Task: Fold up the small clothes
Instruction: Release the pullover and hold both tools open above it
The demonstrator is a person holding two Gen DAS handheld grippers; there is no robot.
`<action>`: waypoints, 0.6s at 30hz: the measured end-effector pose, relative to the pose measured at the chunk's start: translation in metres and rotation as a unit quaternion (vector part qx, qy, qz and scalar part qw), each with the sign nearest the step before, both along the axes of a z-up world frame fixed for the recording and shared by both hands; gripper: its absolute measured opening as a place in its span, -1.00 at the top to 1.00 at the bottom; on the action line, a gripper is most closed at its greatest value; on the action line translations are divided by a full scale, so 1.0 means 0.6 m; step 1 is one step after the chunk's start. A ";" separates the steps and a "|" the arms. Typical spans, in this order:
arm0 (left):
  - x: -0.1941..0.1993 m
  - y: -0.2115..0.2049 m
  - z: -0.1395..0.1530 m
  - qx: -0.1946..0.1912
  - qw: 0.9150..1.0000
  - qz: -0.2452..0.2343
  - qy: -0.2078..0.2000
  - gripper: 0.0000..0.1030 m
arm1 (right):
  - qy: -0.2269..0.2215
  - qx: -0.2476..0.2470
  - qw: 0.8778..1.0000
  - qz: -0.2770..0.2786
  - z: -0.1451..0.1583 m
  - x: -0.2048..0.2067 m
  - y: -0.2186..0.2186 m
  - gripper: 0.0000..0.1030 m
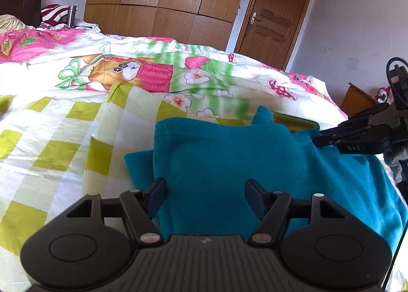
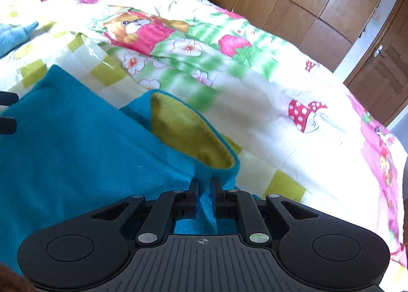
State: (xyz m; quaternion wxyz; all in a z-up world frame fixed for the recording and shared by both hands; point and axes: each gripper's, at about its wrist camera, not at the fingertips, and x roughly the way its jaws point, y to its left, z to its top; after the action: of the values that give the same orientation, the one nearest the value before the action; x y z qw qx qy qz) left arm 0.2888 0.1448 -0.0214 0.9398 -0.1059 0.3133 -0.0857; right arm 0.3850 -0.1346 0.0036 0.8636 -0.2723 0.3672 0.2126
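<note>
While the left gripper (image 1: 205, 191) hovers with jaws released, the right gripper (image 2: 204, 187) pinches the teal fleece (image 2: 76, 144) on the quilt (image 2: 255, 103).

one teal fleece garment (image 1: 229, 154), two grippers (image 1: 205, 190)

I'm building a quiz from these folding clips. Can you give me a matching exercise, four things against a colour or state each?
Things:
1. left tool
2. right tool
3. fleece garment
4. garment lining

States:
A. olive yellow
B. teal, lying on the bedspread
C. jaws wide apart, nothing between them
D. closed on a fold of fleece

Pairs: 1-C, 2-D, 3-B, 4-A
</note>
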 end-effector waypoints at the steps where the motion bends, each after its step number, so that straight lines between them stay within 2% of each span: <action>1: -0.006 -0.001 0.000 0.009 1.000 -0.001 0.003 -0.54 | -0.011 -0.003 1.000 0.002 0.000 -0.011 0.002 0.65; 4: -0.035 0.002 0.004 0.025 1.000 -0.011 0.012 -0.54 | -0.019 0.039 0.999 -0.019 0.029 -0.057 -0.029 0.37; 8: -0.077 0.003 0.000 0.018 0.999 -0.020 0.035 -0.55 | 0.013 0.106 0.988 -0.108 0.053 -0.161 -0.145 -0.07; 10: -0.095 -0.006 -0.013 0.028 0.998 -0.019 0.052 -0.55 | 0.036 0.105 0.980 -0.163 0.036 -0.204 -0.197 -0.07; 12: -0.113 -0.022 -0.018 0.052 0.997 -0.016 0.053 -0.57 | 0.053 0.113 0.968 -0.218 0.011 -0.244 -0.246 -0.08; 15: -0.132 -0.053 -0.018 0.106 0.994 -0.015 0.038 -0.74 | 0.105 0.163 0.943 -0.269 -0.036 -0.281 -0.291 -0.09; 16: -0.132 -0.057 -0.020 0.119 0.992 -0.008 0.037 -0.76 | 0.108 0.170 0.941 -0.273 -0.051 -0.285 -0.291 -0.10; 18: -0.131 -0.049 -0.018 0.105 0.993 0.020 0.046 -0.78 | 0.093 0.179 0.941 -0.272 -0.067 -0.288 -0.278 -0.20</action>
State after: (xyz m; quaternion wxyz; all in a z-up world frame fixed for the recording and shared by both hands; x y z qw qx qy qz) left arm 0.2104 0.1152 -0.0319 0.9318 -0.0171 0.3613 -0.0287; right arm 0.2124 -0.3014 -0.0363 0.8852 0.0183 0.4615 0.0562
